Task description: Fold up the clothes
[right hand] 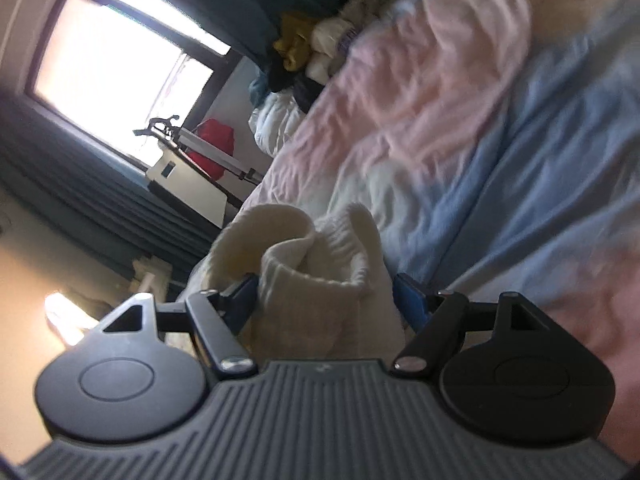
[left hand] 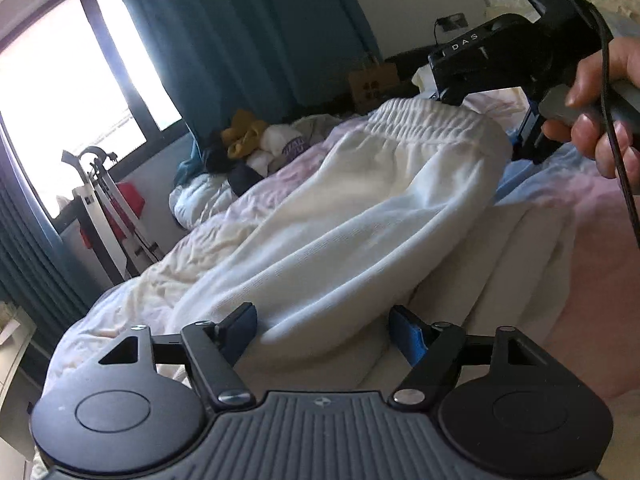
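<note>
A white garment with an elastic waistband (left hand: 424, 120) lies bunched on the bed and stretches from one gripper to the other. My left gripper (left hand: 326, 324) is open, its blue-padded fingers spread wide around a rounded fold of the garment's (left hand: 320, 240) near end. My right gripper (left hand: 486, 116), held by a hand (left hand: 600, 112), sits at the waistband. In the right wrist view my right gripper (right hand: 326, 292) is open too, with the ribbed waistband (right hand: 320, 264) bulging between its spread fingers. I cannot tell how firmly either gripper presses the cloth.
The bed carries a crumpled pink, white and blue cover (right hand: 500, 128). A heap of other clothes (left hand: 256, 144) lies at its far end. A folding rack with a red bag (left hand: 116, 216) stands by the bright window (left hand: 60, 92) and teal curtains (left hand: 240, 32).
</note>
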